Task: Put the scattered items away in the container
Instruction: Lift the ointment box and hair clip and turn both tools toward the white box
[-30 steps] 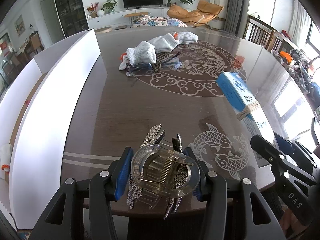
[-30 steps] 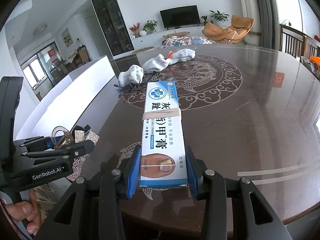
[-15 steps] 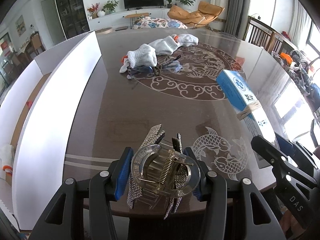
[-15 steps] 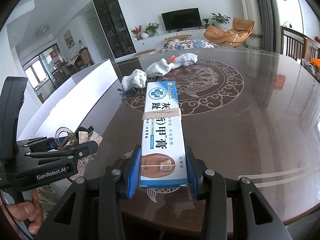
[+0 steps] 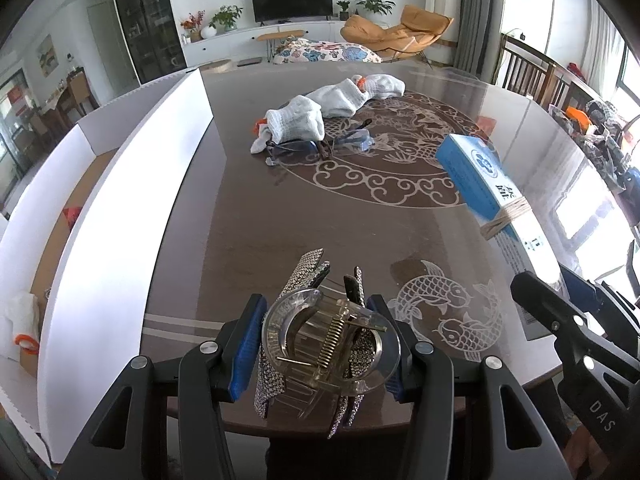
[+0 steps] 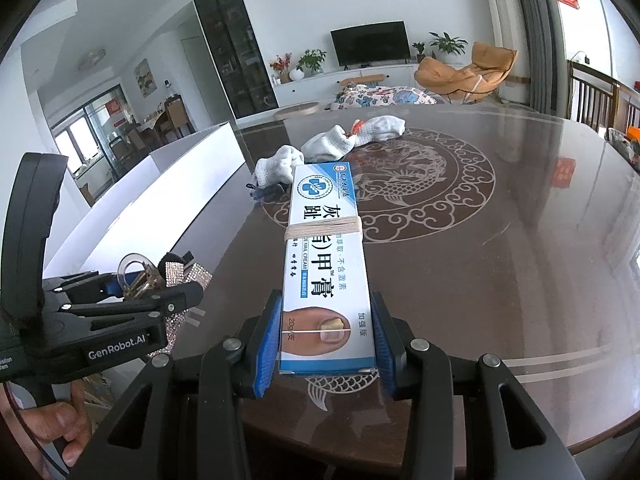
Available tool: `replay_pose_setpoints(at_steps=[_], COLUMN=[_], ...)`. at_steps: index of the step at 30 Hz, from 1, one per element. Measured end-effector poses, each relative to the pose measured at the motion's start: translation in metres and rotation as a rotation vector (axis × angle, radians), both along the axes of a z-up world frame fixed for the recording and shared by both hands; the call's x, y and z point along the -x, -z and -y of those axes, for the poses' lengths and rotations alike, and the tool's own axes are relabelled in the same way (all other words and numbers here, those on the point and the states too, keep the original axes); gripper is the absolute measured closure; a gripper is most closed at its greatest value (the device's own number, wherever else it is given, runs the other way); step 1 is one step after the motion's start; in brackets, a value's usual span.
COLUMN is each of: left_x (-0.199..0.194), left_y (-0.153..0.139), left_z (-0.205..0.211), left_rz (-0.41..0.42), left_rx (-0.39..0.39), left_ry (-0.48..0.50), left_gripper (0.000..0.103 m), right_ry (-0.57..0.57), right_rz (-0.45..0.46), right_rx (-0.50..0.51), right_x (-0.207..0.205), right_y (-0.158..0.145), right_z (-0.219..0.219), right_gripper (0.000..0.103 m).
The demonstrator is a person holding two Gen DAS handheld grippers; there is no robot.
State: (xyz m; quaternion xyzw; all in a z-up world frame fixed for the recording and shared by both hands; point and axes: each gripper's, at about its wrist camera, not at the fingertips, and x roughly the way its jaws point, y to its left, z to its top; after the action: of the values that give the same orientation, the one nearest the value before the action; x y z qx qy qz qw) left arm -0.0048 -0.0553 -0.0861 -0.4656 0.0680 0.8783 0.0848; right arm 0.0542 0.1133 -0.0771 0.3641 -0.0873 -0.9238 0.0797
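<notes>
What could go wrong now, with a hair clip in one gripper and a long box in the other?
The long blue and white cream box is pinched only at its near end by the right gripper, so it could swing or slip. The clear plastic hair clip with rhinestone strips, clamped in the left gripper, could twist free.

Dark patterned counter (image 5: pixel 248 216) carries white socks (image 5: pixel 298 122) and glasses (image 5: pixel 316 146) at upper centre, white box (image 5: pixel 120 208) along left.
</notes>
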Motion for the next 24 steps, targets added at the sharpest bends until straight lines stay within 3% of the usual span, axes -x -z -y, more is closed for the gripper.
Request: replay_pose_setpoints(at_steps=[24], left_x=[0.006], left_y=[-0.016], left_z=[0.021], left_rz=[-0.019], left_rx=[-0.031], left_ry=[-0.038], left_gripper=[0.052], right_ry=[-0.033], right_rz=[0.01], right_rx=[-0.03], right_x=[0.008], right_y=[-0.005], right_z=[0.018], right_gripper=[0.061])
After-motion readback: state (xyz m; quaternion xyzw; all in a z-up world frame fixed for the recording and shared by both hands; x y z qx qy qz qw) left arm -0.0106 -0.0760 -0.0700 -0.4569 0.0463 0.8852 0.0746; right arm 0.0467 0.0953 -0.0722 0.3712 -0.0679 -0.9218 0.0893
